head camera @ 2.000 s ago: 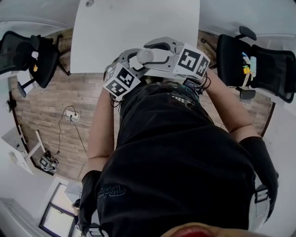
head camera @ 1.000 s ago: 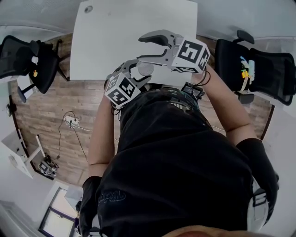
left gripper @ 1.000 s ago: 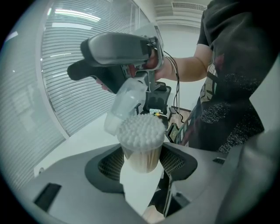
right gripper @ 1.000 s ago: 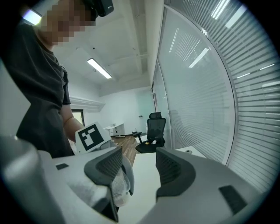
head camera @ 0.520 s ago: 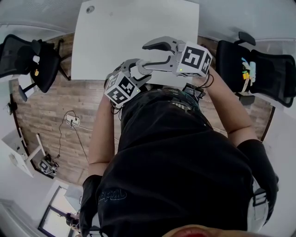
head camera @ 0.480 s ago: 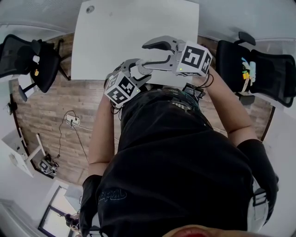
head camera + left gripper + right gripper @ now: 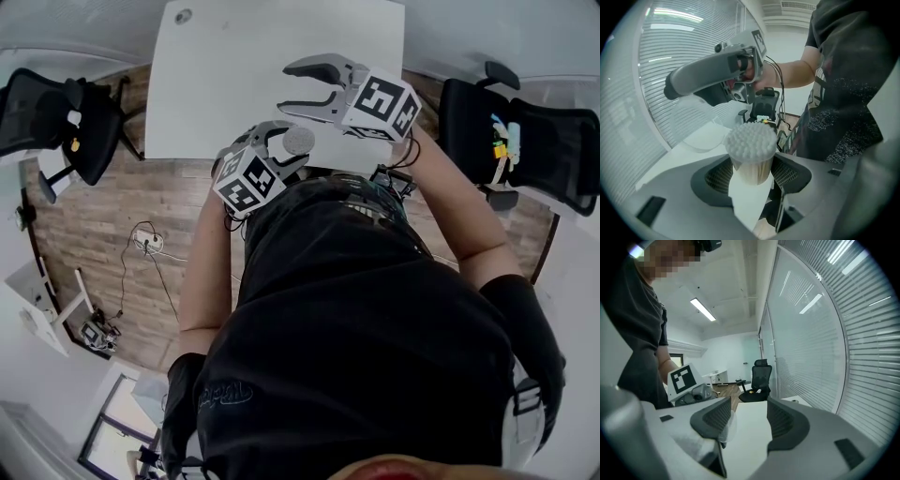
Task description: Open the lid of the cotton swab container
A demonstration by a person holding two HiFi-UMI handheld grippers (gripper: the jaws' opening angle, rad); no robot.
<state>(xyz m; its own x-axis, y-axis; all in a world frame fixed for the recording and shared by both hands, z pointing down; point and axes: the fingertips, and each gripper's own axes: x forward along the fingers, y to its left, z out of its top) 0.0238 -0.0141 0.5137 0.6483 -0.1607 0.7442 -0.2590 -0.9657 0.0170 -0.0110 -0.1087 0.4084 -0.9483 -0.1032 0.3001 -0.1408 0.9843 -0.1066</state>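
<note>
Cotton swab container (image 7: 751,150) clamped in left claw (image 7: 751,176) — right claw (image 7: 749,413) stands agape.
Left claw's pads press both sides of the container at the near edge of the white bench (image 7: 234,66); white swab heads (image 7: 752,139) show at its top. Right claw hangs just beyond, over the bench, jaws well apart — a clear rounded piece (image 7: 727,427) lies against one pad; whether it is the lid, cannot tell.

- A white table (image 7: 234,75) stands on a wood-plank floor (image 7: 103,216).
- Black office chairs (image 7: 525,141) sit at both sides of it.
- Slatted blinds (image 7: 862,333) hang behind a glass wall (image 7: 797,343); a ceiling light strip (image 7: 704,309) glows.
</note>
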